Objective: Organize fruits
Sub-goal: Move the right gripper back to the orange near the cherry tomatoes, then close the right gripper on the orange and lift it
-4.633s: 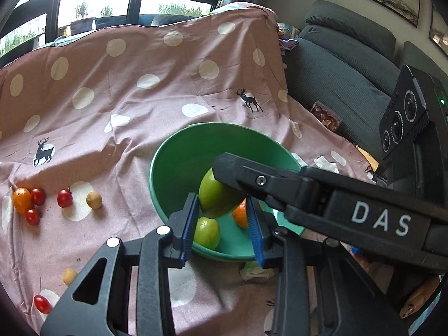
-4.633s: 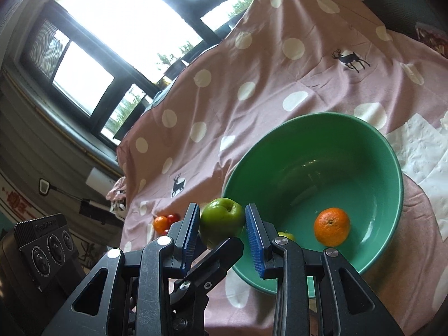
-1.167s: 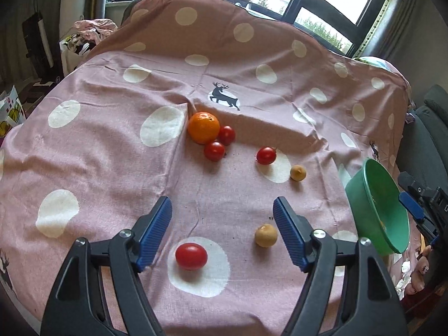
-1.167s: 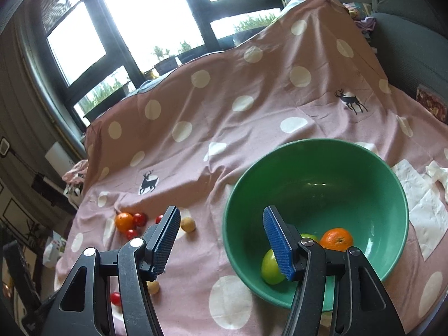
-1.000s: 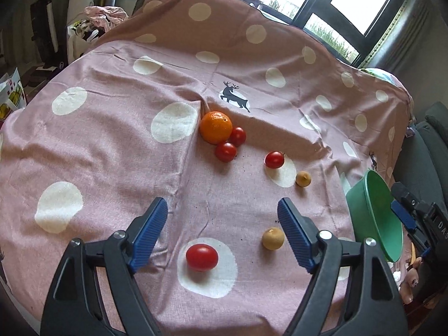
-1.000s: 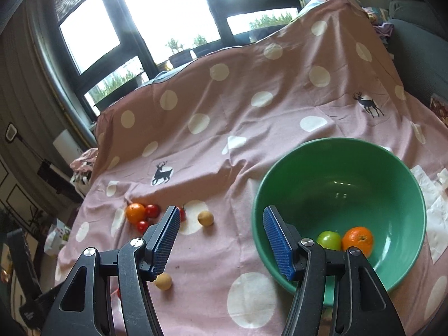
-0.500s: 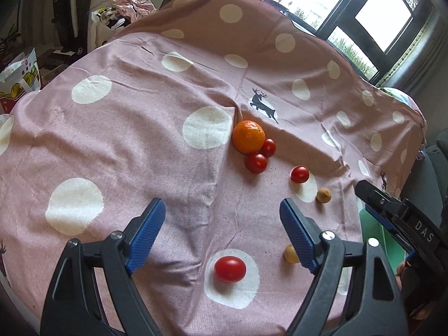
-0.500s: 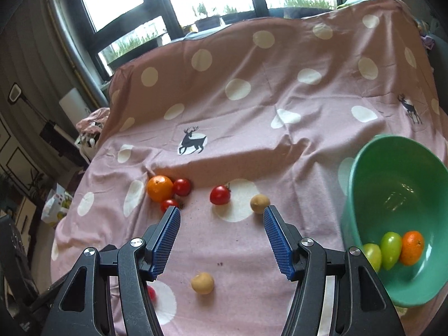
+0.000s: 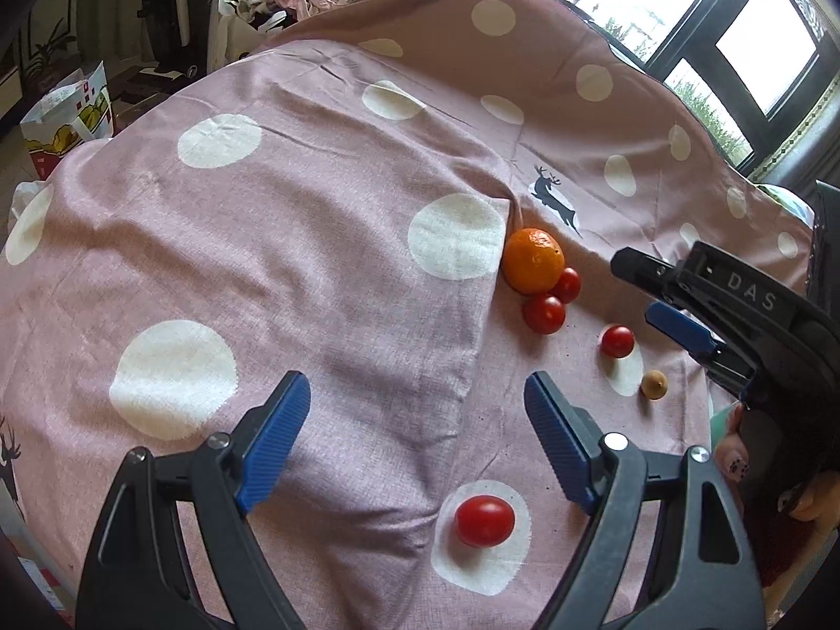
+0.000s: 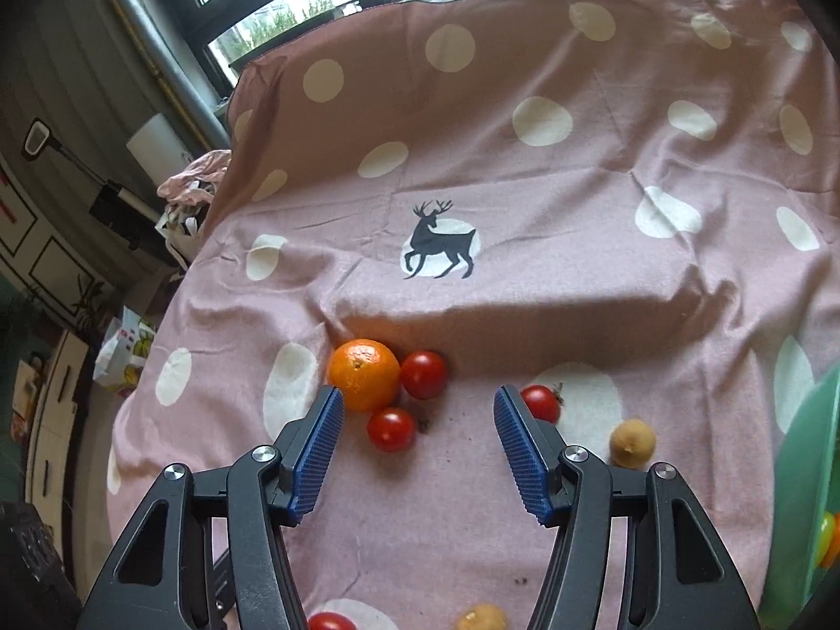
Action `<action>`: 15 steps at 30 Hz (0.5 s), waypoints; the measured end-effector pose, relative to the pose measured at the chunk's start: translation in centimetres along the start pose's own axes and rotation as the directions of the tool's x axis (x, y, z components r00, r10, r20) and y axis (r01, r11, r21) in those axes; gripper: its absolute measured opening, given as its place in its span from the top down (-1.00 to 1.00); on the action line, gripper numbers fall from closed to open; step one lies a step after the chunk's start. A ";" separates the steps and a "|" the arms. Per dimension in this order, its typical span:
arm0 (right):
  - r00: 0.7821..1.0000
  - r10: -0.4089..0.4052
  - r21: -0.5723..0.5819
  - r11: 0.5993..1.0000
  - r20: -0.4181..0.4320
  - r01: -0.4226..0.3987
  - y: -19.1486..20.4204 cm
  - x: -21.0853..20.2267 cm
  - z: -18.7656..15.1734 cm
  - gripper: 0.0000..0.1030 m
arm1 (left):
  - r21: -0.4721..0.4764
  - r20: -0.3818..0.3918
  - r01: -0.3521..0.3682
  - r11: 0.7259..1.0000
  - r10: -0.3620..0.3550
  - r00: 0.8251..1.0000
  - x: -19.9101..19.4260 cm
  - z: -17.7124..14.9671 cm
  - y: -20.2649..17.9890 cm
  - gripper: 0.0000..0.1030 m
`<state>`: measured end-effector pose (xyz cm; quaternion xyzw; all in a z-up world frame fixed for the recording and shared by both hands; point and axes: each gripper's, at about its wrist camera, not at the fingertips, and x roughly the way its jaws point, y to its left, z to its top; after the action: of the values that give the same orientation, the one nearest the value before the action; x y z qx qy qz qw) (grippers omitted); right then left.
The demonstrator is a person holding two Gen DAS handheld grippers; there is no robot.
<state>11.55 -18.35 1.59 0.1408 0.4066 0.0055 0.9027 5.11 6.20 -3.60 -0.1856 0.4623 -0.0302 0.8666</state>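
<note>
An orange (image 10: 364,374) lies on the pink dotted cloth (image 10: 525,283) with two red tomatoes (image 10: 423,374) touching it. A third tomato (image 10: 541,403) and a small tan fruit (image 10: 632,442) lie to the right. My right gripper (image 10: 417,404) is open just short of the orange and tomatoes, with nothing between its fingers. In the left wrist view my left gripper (image 9: 417,401) is open over bare cloth, a lone tomato (image 9: 484,520) below it. The same orange (image 9: 533,260) lies farther back, and the right gripper (image 9: 677,310) comes in from the right. The green bowl's rim (image 10: 803,478) shows at the right edge.
A second tan fruit (image 10: 480,617) and a tomato (image 10: 331,621) sit at the bottom edge of the right wrist view. The cloth rises into a fold behind the fruit. A paper bag (image 9: 68,121) and clutter stand on the floor beyond the cloth's left edge.
My right gripper has swung left from over the bowl to the cluster of orange and tomatoes, coming closer to them. The left gripper drifted a little left; the lone tomato now lies to its lower right.
</note>
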 end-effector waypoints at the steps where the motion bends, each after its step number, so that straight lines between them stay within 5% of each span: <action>1: 1.000 0.015 0.004 1.000 -0.012 -0.015 0.2 0.6 0.3 -0.21 | 0.001 -0.002 -0.004 1.000 0.004 1.000 0.1 0.0 0.0 -0.63; 6: 0.996 0.055 0.000 0.998 -0.073 -0.055 1.7 3.7 1.5 -0.11 | 0.012 -0.007 -0.008 1.000 0.008 1.000 0.2 0.0 -0.2 -0.63; 15: 0.994 0.008 -0.025 1.000 -0.105 -0.010 3.2 6.9 1.7 0.11 | 0.020 0.003 -0.050 0.999 0.050 0.999 0.2 0.0 -0.5 -0.62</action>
<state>17.75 -14.81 -1.51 0.1304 0.4525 0.0222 0.8819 5.24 5.72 -3.58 -0.1653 0.4655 -0.0128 0.8694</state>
